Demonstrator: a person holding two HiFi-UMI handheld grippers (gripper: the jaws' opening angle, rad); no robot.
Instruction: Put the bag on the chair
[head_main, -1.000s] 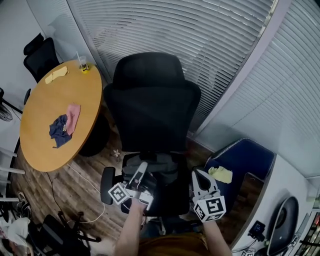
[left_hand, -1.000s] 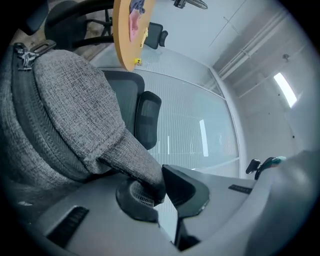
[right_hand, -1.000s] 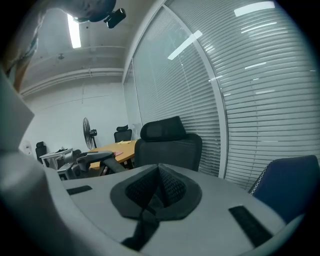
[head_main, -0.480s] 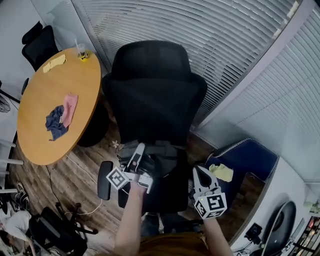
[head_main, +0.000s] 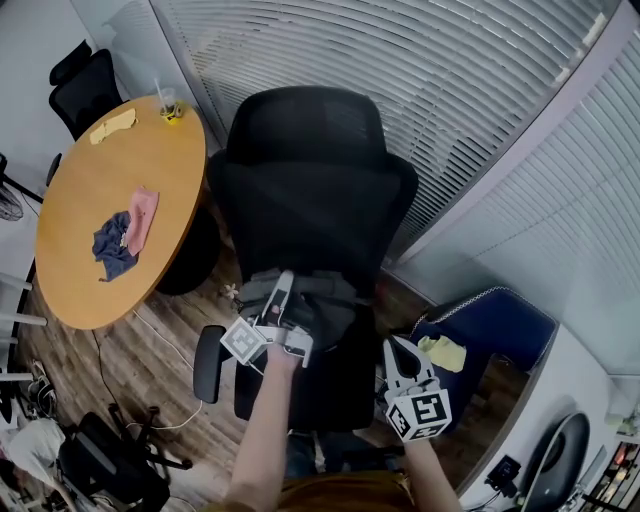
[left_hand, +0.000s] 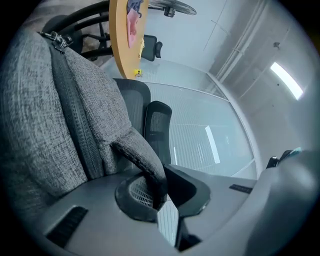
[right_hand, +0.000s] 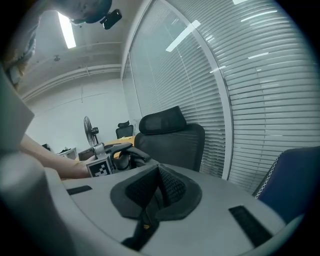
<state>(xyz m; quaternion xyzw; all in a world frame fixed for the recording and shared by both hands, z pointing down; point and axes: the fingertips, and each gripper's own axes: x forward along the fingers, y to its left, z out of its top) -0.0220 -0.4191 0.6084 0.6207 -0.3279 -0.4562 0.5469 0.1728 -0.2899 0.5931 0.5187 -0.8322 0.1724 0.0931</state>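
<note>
Left tool (head_main: 283, 287) opening, bag (head_main: 328, 300) strap still between pads — bag already sits on chair (head_main: 310, 190); right tool (head_main: 402, 352) closed, empty.

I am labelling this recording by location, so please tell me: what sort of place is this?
Most likely an office or meeting room: a black office chair, a round wooden table and slatted blinds along the walls.

One bag (head_main: 335, 300); one round table (head_main: 100, 290)
</note>
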